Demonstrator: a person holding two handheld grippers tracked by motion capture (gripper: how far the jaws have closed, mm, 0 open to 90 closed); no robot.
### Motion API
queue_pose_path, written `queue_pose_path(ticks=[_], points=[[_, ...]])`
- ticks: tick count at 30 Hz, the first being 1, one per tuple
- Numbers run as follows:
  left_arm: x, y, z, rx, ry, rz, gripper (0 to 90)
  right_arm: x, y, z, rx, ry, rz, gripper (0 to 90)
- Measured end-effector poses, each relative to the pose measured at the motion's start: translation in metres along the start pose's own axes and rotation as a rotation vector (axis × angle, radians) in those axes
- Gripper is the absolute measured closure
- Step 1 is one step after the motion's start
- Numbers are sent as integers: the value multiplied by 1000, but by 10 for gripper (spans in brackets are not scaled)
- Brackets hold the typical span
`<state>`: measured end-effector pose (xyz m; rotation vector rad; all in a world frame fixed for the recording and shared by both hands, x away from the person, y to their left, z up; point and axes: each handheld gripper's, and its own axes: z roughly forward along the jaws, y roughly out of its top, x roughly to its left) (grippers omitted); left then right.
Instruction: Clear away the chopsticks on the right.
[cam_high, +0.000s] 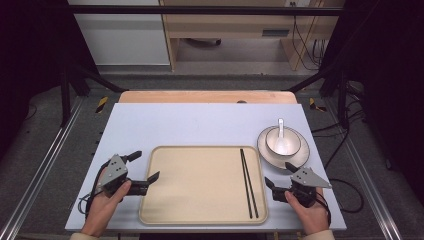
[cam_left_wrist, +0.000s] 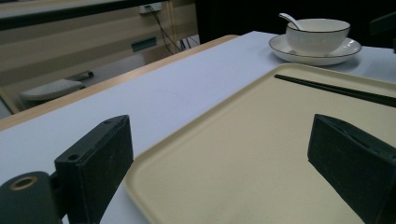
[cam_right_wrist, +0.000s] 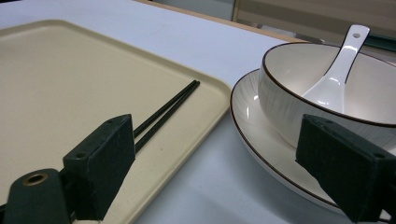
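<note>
My left tool (cam_high: 148, 166) and right tool (cam_high: 278, 175) both gape wide, empty, flanking the smooth beige rectangular tray (cam_high: 195, 210) bearing thin black chopsticks (cam_high: 248, 182), beside a glossy ceramic bowl (cam_high: 283, 141).

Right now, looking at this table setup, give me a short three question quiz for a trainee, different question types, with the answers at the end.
1. True or false: the chopsticks lie on the tray.
2. Multiple choice: where is the spoon? A) on the tray B) in the bowl C) in a claw
3. Short answer: what does the bowl stand on?

Key
1. True: they lie side by side near the tray's right edge.
2. B: its handle leans on the bowl's rim.
3. A plate, on the table to the right of the tray, just ahead of the open right claw. The left claw is open and empty at the tray's left edge.
</note>
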<state>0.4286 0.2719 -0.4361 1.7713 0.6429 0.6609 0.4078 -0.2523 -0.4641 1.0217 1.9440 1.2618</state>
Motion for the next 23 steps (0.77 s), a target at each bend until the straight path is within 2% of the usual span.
queue_pose_path(ticks=[3, 7, 12, 15, 17, 20, 23], points=[[6, -6, -11, -15, 32, 33, 43, -2, 0, -2, -9, -5, -3, 105], [14, -13, -24, -39, 54, 56, 41, -5, -2, -5, -20, -18, -5, 90], [22, -28, -39, -45, 59, 5, 41, -10, -4, -5, -8, -26, -9, 81], [25, -36, -44, -52, 61, -8, 41, -12, -6, -4, 5, -34, 2, 80], [27, -40, -46, -70, 56, -34, 41, -13, -8, -4, 30, -47, 19, 80], [28, -45, -46, -54, 54, -36, 41, -14, -10, -4, 66, -56, 39, 80], [28, -47, -46, -45, 49, -43, 41, -9, -5, -5, 63, -53, 38, 81]])
